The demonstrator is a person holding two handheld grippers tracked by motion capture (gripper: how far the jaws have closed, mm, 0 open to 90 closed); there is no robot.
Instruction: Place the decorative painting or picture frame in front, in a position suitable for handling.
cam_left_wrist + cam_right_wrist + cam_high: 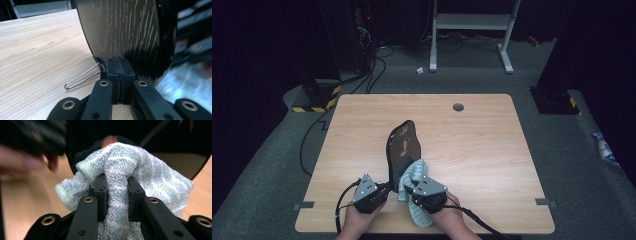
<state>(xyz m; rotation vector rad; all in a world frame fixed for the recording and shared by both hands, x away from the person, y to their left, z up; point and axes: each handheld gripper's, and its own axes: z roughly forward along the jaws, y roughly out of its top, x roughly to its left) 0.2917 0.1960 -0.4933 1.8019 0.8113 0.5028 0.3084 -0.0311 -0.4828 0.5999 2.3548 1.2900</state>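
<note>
A round mirror [403, 142] with a dark frame stands on edge, tilted, on the wooden table [477, 145]. In the left gripper view I see its dark wood-grain back [125, 30] and its wire stand [82, 77]. My left gripper [388, 187] [120, 67] is shut at the mirror's lower edge, beside the stand's hinge. A light blue striped cloth [414, 172] [150, 172] is bunched between the pads of my right gripper [408, 186] [116, 185]. That gripper is shut on the cloth and holds it against the mirror's near side.
A round cable hole [458, 107] sits near the table's far edge. On the floor beyond the table are a white metal frame [472, 22] and black cables [362, 75]. A blurred hand [22, 162] shows at the left of the right gripper view.
</note>
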